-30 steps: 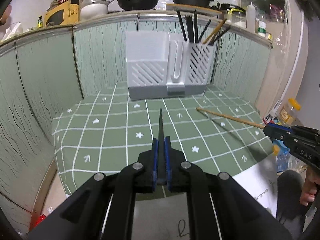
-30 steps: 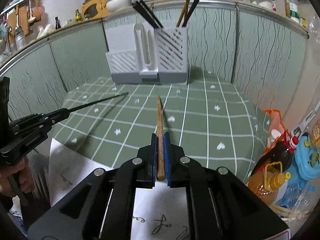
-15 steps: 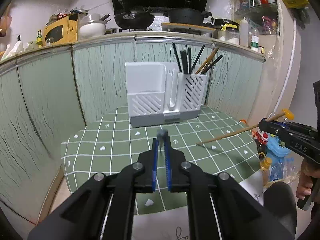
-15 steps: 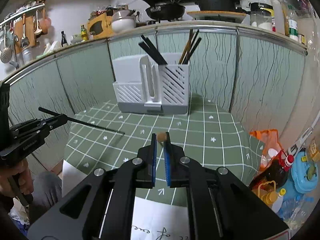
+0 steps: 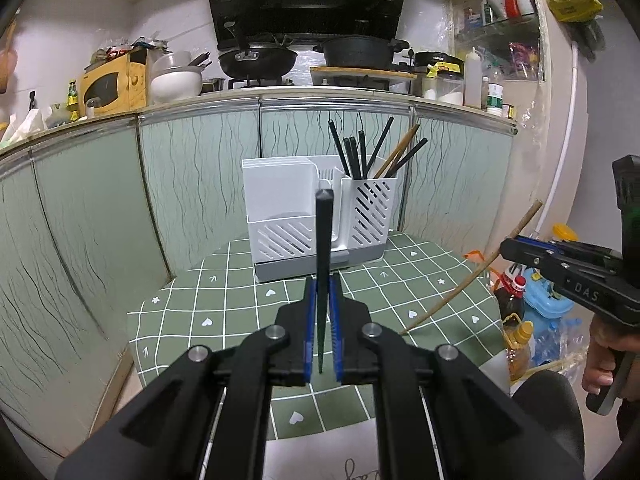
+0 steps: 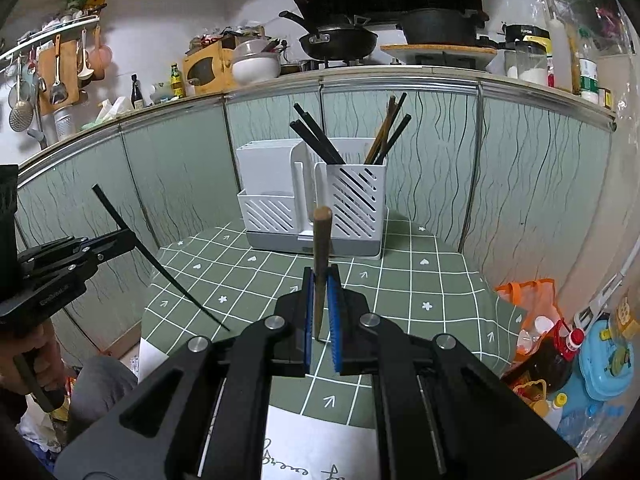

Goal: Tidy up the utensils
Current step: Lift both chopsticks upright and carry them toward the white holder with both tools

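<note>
Since a second ago both chopsticks have swung from lying forward and low over the table to standing up on end, and my view has tipped up from the tabletop to the counter and stove. Left wrist view: my left gripper (image 5: 323, 320) pinches a black chopstick (image 5: 323, 256) between its blue pads, thick end up, thin tip hanging just below the pads. Past it stands the white utensil holder (image 5: 280, 216) at the far edge of the green checked table (image 5: 224, 304), its right compartment already holding black and wooden chopsticks (image 5: 372, 152). At right, my right gripper (image 5: 516, 250) carries a wooden chopstick (image 5: 472, 280) slanting down over the table. Right wrist view: the right gripper (image 6: 321, 312) is pressed onto the wooden chopstick (image 6: 320, 256), nearly upright, leaning slightly. The holder (image 6: 276, 200) sits beyond it, well apart. At left, the left gripper (image 6: 120, 240) holds the black chopstick (image 6: 160, 260) aslant above the table edge (image 6: 440, 280).
</note>
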